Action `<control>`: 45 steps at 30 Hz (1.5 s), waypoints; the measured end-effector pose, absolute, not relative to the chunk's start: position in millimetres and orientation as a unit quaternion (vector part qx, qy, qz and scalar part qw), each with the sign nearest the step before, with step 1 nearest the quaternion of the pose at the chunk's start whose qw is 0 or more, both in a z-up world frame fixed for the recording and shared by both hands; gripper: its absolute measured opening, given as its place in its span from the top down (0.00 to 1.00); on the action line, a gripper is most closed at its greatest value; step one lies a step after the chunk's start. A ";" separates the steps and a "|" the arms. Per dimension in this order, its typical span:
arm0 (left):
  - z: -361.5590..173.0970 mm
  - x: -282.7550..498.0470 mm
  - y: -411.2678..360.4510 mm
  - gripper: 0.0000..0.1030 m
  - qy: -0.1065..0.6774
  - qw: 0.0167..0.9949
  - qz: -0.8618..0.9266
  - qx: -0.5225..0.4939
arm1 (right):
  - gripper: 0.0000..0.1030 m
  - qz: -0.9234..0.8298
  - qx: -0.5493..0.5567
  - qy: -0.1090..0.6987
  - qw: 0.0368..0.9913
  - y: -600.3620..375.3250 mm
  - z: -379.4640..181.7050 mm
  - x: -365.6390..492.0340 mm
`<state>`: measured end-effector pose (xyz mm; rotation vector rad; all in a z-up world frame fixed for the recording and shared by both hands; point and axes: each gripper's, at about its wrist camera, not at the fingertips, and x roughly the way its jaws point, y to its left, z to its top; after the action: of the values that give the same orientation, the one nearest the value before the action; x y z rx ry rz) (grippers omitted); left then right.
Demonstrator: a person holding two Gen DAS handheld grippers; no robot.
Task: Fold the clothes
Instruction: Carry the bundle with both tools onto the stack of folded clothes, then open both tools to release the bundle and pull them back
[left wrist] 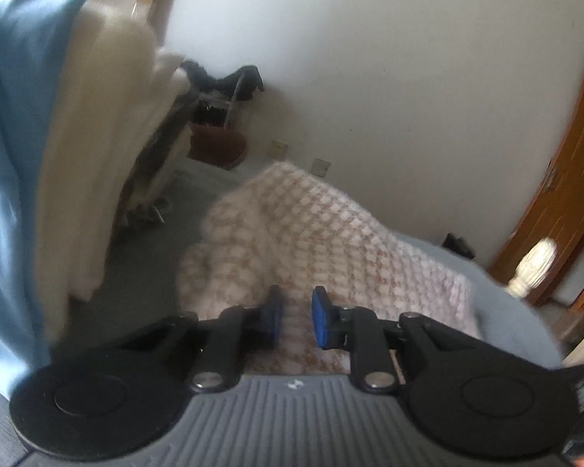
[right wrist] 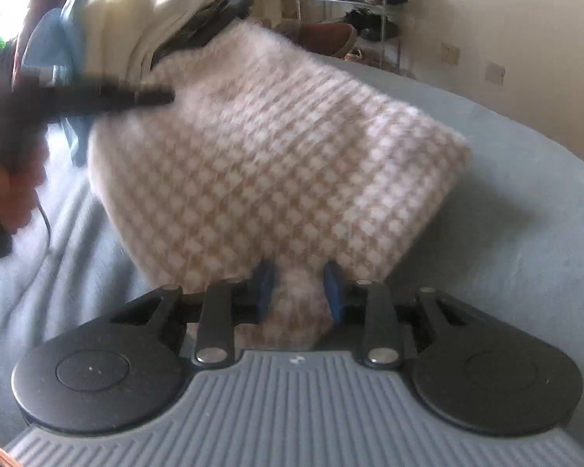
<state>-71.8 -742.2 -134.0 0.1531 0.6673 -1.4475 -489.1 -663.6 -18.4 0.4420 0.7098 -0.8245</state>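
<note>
A fluffy pink-and-tan checked sweater (right wrist: 261,163) lies folded on the grey-blue bed sheet (right wrist: 525,241). My right gripper (right wrist: 299,292) is shut on a bunched piece of its near edge. The blue pads (right wrist: 333,292) press the fabric from both sides. In the left wrist view the same sweater (left wrist: 331,233) runs between the narrow jaws of my left gripper (left wrist: 296,319), which is shut on it. The right wrist view shows the left gripper (right wrist: 163,97) as a black blur at the sweater's far left edge, with a hand (right wrist: 7,194) behind it.
A pile of folded blue and cream clothes (left wrist: 78,148) lies close on the left, also seen as the pile (right wrist: 136,23) behind the sweater. A shoe rack (right wrist: 350,11) stands by the wall. A white bedpost (left wrist: 533,268) and a wooden door (left wrist: 556,194) are on the right.
</note>
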 end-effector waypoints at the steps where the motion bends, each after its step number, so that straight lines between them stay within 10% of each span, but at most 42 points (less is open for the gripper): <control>1: -131.2 -71.1 -743.3 0.81 0.296 0.697 -0.650 0.070 | 0.73 -0.393 0.220 0.333 0.829 -666.6 -13.8 -490.1; 17: -105.3 -39.0 -791.1 0.78 0.366 0.700 -0.604 0.109 | 0.76 -0.451 0.230 0.271 0.818 -759.8 -12.0 -473.1; 20: -73.6 -41.8 -756.7 0.59 0.338 0.706 -0.611 0.119 | 0.74 -0.449 0.259 0.228 0.824 -737.4 9.5 -486.4; 33: -9.9 -80.6 -536.2 0.30 0.324 0.730 -0.572 0.189 | 0.74 -0.383 0.212 0.268 0.859 -655.9 21.8 -455.5; 45: -27.4 -174.3 -478.5 0.00 0.339 0.732 -0.576 0.132 | 0.19 -0.435 0.207 0.313 0.819 -539.4 77.5 -494.7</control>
<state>-174.3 -478.5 -27.4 0.2908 0.7457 -1.2683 -494.7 -539.4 77.5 0.4406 0.6667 -0.9268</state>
